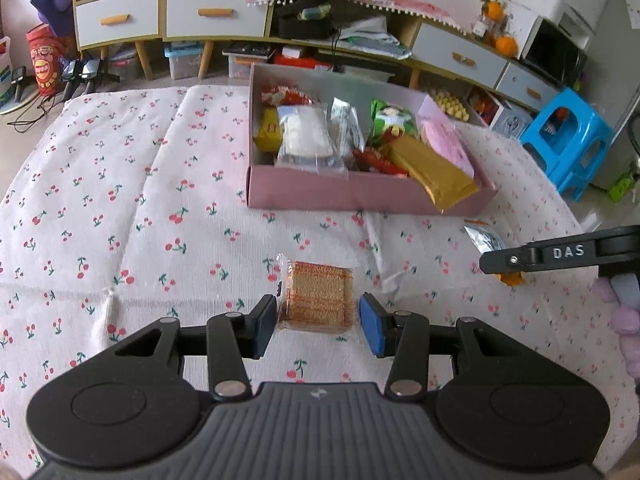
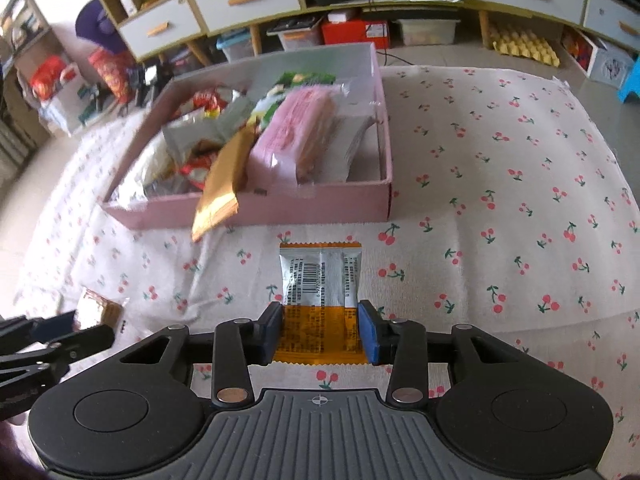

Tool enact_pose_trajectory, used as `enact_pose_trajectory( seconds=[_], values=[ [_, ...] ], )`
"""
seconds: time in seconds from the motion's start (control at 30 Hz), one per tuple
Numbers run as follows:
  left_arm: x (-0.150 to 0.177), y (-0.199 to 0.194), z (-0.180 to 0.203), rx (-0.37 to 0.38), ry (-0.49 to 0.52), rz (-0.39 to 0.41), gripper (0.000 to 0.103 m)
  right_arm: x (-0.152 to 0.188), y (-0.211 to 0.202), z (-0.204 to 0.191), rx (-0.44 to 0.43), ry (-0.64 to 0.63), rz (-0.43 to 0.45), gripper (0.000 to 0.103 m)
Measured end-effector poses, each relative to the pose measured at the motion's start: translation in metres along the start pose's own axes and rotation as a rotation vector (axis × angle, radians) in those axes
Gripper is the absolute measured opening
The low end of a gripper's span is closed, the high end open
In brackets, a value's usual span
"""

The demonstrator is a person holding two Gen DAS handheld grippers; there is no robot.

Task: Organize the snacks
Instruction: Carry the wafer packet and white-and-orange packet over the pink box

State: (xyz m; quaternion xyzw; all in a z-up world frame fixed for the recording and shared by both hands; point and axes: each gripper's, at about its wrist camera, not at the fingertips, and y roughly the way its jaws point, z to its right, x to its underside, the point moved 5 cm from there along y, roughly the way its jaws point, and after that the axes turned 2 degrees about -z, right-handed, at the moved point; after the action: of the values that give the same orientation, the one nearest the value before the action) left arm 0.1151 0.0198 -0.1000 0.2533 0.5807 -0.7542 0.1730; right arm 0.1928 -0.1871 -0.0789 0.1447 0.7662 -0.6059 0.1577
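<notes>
A clear-wrapped brown cake slice point(image 1: 316, 288) lies on the cherry-print cloth in the left wrist view, and my left gripper point(image 1: 318, 314) is shut on its near end, blue pads against both sides. In the right wrist view my right gripper point(image 2: 322, 324) is shut on the orange end of a silver-and-orange snack packet point(image 2: 320, 276), barcode side up. Beyond both stands the pink box point(image 1: 340, 196), seen again as the pink box point(image 2: 300, 208), holding several snack packs. The right gripper's finger point(image 1: 560, 256) shows at the right edge of the left view.
A gold packet point(image 2: 218, 192) hangs over the box's front wall. The cherry-print cloth point(image 2: 500, 200) stretches bare to the right of the box. Low cabinets point(image 1: 200, 16) line the far side, and a blue stool point(image 1: 568, 140) stands at the right.
</notes>
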Motion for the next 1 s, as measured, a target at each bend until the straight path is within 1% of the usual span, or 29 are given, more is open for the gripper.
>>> enact_pose_trajectory(
  seconds=[0.27,0.47,0.6,0.73,0.8,0.9,1.0],
  values=[
    [-0.019,-0.009,0.000,0.017,-0.042,0.046,0.042,-0.014,-0.034,0.008,-0.049,0.083,0.081,0.039],
    [-0.039,-0.012,0.004,0.032,-0.066,0.092,0.042,-0.029,-0.048,0.014,-0.084,0.161,0.136,0.039],
    [-0.054,-0.004,0.009,0.040,-0.062,0.122,0.042,-0.041,-0.049,0.013,-0.119,0.202,0.168,0.039],
    [-0.069,0.005,0.015,0.027,-0.028,0.180,0.042,-0.055,-0.046,0.009,-0.165,0.253,0.219,0.039],
    [-0.076,0.010,0.018,0.030,-0.019,0.200,0.042,-0.061,-0.041,0.006,-0.197,0.277,0.230,0.039],
    [-0.083,0.018,0.020,0.033,-0.023,0.223,0.042,-0.069,-0.033,0.002,-0.215,0.305,0.249,0.039],
    [-0.088,0.024,0.022,0.017,-0.019,0.251,0.042,-0.076,-0.022,0.001,-0.241,0.344,0.261,0.039]
  ],
)
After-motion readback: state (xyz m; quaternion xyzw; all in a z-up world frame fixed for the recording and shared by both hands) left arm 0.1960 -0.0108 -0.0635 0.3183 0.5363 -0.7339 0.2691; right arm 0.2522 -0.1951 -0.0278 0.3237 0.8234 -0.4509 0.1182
